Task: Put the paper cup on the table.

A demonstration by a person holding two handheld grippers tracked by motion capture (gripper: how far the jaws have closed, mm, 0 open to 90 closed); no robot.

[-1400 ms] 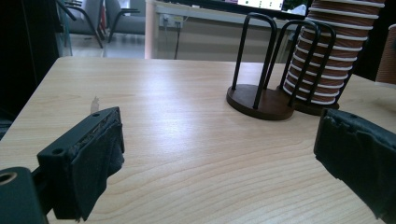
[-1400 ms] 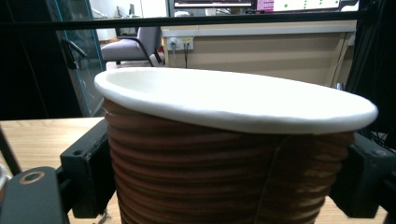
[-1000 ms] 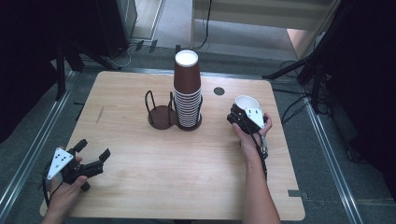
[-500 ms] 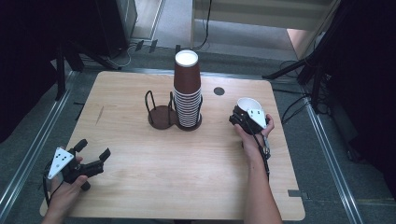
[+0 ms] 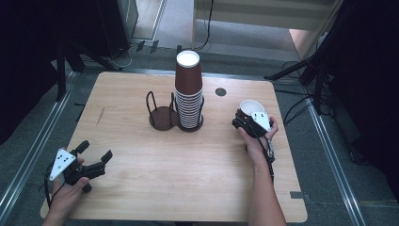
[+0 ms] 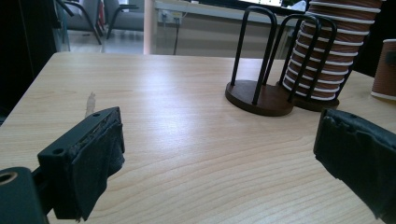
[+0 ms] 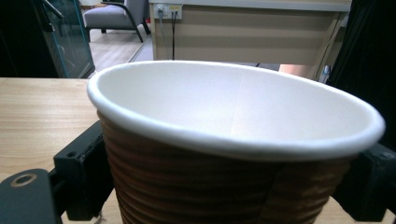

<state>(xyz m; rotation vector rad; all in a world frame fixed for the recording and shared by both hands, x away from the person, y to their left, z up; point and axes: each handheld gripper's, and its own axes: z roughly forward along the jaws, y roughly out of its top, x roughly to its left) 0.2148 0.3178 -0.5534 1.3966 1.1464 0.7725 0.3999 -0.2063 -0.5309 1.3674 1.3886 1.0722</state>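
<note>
fingers [image 7: 84, 182] on my right had just been opening around the paper cup [image 7: 233, 140] (upright on the surface [image 5: 155, 174]); left fingers [image 6: 88, 163] gaped, empty; stacking remained.

Overhead cam; two close gripper cams

cup stack [image 5: 189, 92]: table [image 5: 141, 188] centre, 12 o'clock
wire holder [image 5: 161, 113]: touching stack, 9 o'clock
single cup [image 5: 248, 107]: stack's 3 o'clock, between right gripper [image 5: 244, 121] jaws
</note>
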